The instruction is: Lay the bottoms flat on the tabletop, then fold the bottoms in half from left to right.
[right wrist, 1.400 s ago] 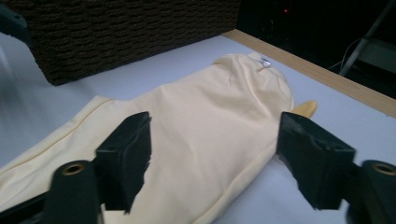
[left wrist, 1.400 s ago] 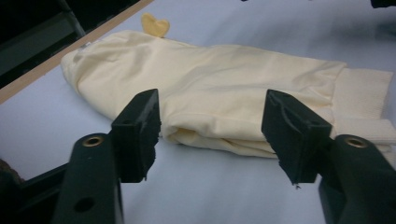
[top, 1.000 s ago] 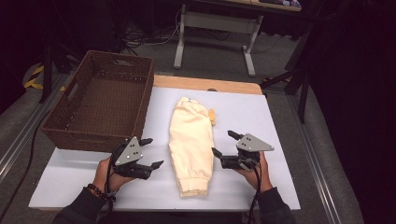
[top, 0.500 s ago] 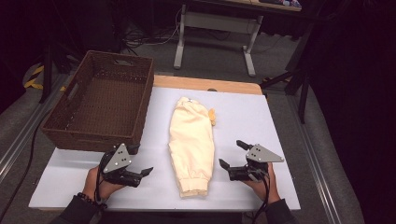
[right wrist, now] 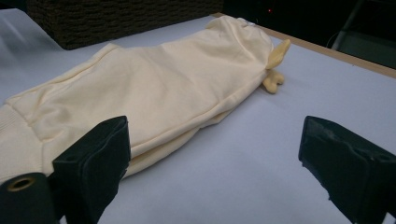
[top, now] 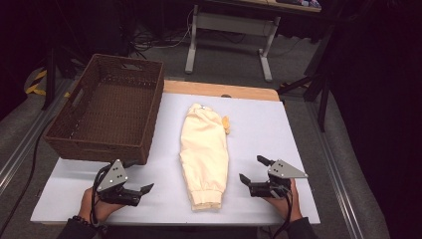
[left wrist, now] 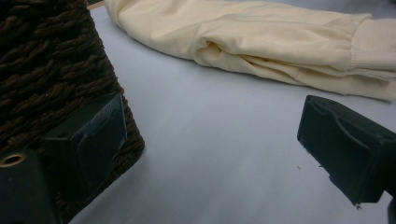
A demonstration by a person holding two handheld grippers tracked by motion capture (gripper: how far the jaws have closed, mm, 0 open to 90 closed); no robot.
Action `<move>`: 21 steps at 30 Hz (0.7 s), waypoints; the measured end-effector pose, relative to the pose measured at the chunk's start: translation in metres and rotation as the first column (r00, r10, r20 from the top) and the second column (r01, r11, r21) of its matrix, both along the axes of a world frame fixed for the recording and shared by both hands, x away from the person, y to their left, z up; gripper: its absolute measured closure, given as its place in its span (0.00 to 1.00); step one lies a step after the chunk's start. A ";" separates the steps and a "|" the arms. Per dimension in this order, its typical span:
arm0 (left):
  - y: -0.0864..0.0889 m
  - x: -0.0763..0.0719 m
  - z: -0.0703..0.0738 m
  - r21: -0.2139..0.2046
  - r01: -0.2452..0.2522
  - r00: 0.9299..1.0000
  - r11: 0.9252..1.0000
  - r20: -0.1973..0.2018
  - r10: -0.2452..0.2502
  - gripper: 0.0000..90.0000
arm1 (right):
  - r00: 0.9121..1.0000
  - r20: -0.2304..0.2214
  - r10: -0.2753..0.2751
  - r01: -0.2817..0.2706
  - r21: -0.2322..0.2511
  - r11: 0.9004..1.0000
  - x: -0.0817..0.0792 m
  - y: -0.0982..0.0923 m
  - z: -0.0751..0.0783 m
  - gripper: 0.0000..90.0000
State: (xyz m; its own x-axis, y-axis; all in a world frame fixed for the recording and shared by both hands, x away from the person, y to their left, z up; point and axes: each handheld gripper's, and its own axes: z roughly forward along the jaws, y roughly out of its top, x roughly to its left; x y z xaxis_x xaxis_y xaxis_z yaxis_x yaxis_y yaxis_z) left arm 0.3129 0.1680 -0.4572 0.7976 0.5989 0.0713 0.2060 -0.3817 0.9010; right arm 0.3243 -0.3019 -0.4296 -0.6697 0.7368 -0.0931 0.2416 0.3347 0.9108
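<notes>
A table (top: 259,124) with a pale grey-white top and a strip of bare wood along its far edge carries everything here. A folded cream sweatshirt (top: 204,152) lies flat near the middle of the top, lengthwise from far to near, its ribbed hem toward the near edge and a small yellow piece (top: 226,124) poking out at its far right side. To the left of the sweatshirt and apart from it, a dark brown woven basket (top: 107,112) stands on the far left part of the top, its left side overhanging the table's left edge.
</notes>
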 end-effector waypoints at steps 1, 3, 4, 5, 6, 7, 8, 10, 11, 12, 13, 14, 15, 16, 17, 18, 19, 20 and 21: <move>0.000 -0.001 0.000 0.005 -0.003 1.000 1.000 -0.002 0.003 0.10 | 1.000 0.000 -0.001 0.001 -0.002 1.000 0.000 -0.001 0.000 0.11; 0.001 -0.001 0.000 0.007 0.001 1.000 1.000 -0.002 -0.001 0.10 | 1.000 -0.002 -0.003 0.003 -0.001 1.000 -0.001 -0.002 -0.001 0.11; 0.002 -0.002 -0.001 0.007 -0.001 1.000 1.000 -0.005 0.001 0.10 | 1.000 -0.004 -0.001 0.001 -0.001 1.000 -0.001 -0.002 -0.001 0.11; 0.002 -0.002 -0.001 0.008 -0.001 1.000 1.000 -0.009 0.001 0.10 | 1.000 -0.003 0.000 0.000 0.002 1.000 -0.001 -0.003 -0.001 0.11; 0.003 -0.002 -0.001 0.008 0.007 1.000 1.000 -0.011 -0.007 0.10 | 1.000 -0.003 0.000 0.000 0.004 1.000 0.000 -0.003 -0.001 0.11; 0.003 -0.003 -0.002 0.012 0.012 1.000 1.000 -0.009 -0.012 0.13 | 1.000 -0.001 0.001 -0.001 0.004 1.000 0.000 -0.003 -0.001 0.11; 0.003 -0.003 -0.002 0.019 0.014 1.000 1.000 -0.013 -0.014 0.13 | 1.000 -0.004 0.001 -0.001 0.008 1.000 0.001 -0.002 -0.002 0.11; 0.002 -0.003 -0.003 0.027 0.009 1.000 1.000 -0.018 -0.009 0.13 | 1.000 -0.014 0.005 -0.005 0.007 1.000 0.002 -0.001 -0.004 0.11; 0.001 -0.003 -0.003 0.029 0.008 1.000 1.000 -0.019 -0.008 0.12 | 1.000 -0.014 0.009 -0.009 -0.001 1.000 0.002 0.000 -0.005 0.11; 0.001 -0.003 -0.003 0.031 0.008 1.000 0.999 -0.019 -0.008 0.12 | 1.000 -0.016 0.010 -0.011 -0.006 1.000 0.002 0.000 -0.005 0.11; 0.000 -0.003 -0.003 0.032 0.004 1.000 0.999 -0.019 -0.004 0.11 | 1.000 -0.016 0.012 -0.012 -0.005 1.000 0.002 0.001 -0.006 0.11; 0.000 -0.003 -0.003 0.033 -0.001 1.000 0.999 -0.017 0.001 0.11 | 1.000 -0.018 0.014 -0.014 -0.002 1.000 0.003 0.000 -0.006 0.11; -0.001 -0.003 -0.003 0.033 0.002 1.000 0.999 -0.016 -0.002 0.10 | 1.000 -0.018 0.014 -0.014 -0.007 1.000 0.003 0.000 -0.006 0.11; -0.001 -0.003 -0.003 0.035 0.004 1.000 0.999 -0.017 -0.003 0.10 | 1.000 -0.016 0.017 -0.017 -0.009 1.000 0.003 0.000 -0.006 0.11; -0.001 -0.003 -0.003 0.036 0.005 1.000 0.999 -0.017 -0.004 0.10 | 1.000 -0.011 0.019 -0.019 -0.008 1.000 0.003 0.000 -0.006 0.11; -0.001 -0.003 -0.003 0.037 0.005 1.000 0.999 -0.018 -0.004 0.10 | 1.000 -0.007 0.018 -0.018 -0.008 1.000 0.003 0.000 -0.005 0.11; -0.001 -0.003 -0.003 0.038 0.006 1.000 0.999 -0.019 -0.005 0.10 | 1.000 -0.006 0.015 -0.015 -0.005 1.000 0.003 -0.001 -0.004 0.11; -0.001 -0.003 -0.003 0.039 0.007 1.000 0.999 -0.021 -0.006 0.10 | 1.000 -0.004 0.016 -0.016 -0.004 1.000 0.003 -0.001 -0.004 0.11; -0.001 -0.004 -0.003 0.040 0.007 1.000 0.999 -0.019 -0.007 0.10 | 1.000 -0.005 0.016 -0.016 -0.002 1.000 0.003 -0.001 -0.004 0.11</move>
